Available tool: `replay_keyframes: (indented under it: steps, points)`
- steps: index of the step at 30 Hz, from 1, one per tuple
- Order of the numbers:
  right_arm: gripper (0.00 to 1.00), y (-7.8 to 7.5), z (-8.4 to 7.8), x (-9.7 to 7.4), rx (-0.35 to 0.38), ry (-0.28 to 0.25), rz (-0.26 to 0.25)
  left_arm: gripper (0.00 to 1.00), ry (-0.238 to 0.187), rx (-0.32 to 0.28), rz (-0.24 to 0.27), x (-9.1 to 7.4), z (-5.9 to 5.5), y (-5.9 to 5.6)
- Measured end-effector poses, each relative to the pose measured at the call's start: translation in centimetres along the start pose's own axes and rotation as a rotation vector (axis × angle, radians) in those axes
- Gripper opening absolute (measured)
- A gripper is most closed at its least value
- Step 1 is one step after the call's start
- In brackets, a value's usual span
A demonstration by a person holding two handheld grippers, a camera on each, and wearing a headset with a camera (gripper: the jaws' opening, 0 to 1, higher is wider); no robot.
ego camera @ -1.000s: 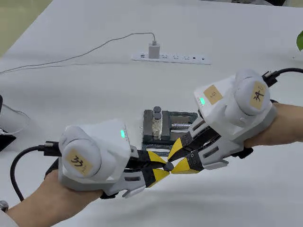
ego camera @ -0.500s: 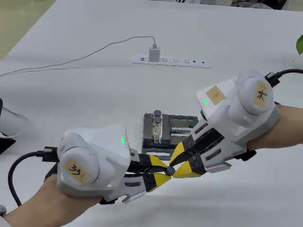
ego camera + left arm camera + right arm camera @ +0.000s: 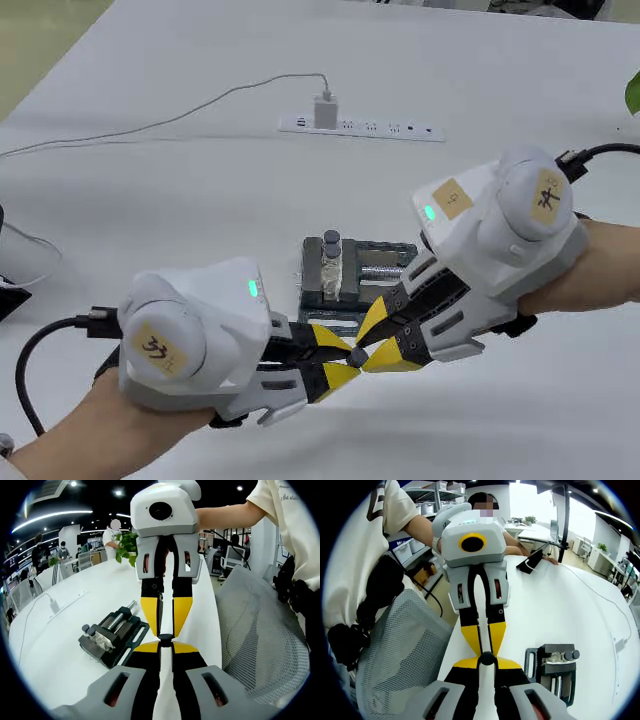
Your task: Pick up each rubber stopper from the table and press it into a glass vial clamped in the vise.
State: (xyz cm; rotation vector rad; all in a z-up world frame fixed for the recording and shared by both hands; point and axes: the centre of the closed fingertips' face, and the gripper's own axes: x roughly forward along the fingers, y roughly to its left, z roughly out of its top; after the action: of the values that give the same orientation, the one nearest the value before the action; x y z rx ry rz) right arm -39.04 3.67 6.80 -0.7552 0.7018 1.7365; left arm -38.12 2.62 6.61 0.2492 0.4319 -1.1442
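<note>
Stopper [image 3: 357,354] — between left gripper [image 3: 343,358] and right gripper [image 3: 374,349] tips.

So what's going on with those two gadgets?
A person holds a gripper in each hand. The left gripper and right gripper meet tip to tip above the white table, and both seem closed on one small dark rubber stopper. Just behind them, a glass vial stands clamped in a vise.
</note>
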Motion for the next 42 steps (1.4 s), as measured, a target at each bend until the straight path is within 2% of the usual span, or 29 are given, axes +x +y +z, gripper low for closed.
replay_keyframes:
  steps: [7,20,26,30,37,40,42]
  points:
    - [0.05,-0.5,-0.1,0.1,0.003,0.008,-0.016,0.10,-0.016,-0.036,0.025,-0.3,-0.2,0.4]
    - [0.05,-0.3,-0.3,0.4,0.021,0.020,-0.003,0.51,-0.033,-0.130,0.156,-1.4,-2.0,2.4]
    - [0.06,-0.6,-1.4,0.7,0.038,0.046,0.005,0.70,-0.036,-0.159,0.218,-2.0,-2.5,3.5]
    - [0.05,-0.7,-1.9,0.7,0.043,0.063,0.009,0.86,-0.047,-0.190,0.276,-2.7,-2.8,4.6]
    - [0.05,-1.1,-2.4,0.6,0.051,0.081,0.011,0.99,-0.068,-0.224,0.323,-3.4,-2.7,5.8]
    - [0.05,-1.3,-2.5,0.6,0.051,0.088,0.008,0.99,-0.087,-0.251,0.325,-3.7,-2.6,6.0]
    - [0.05,-1.5,-2.7,0.5,0.048,0.095,0.006,0.99,-0.083,-0.252,0.327,-3.7,-2.7,6.0]
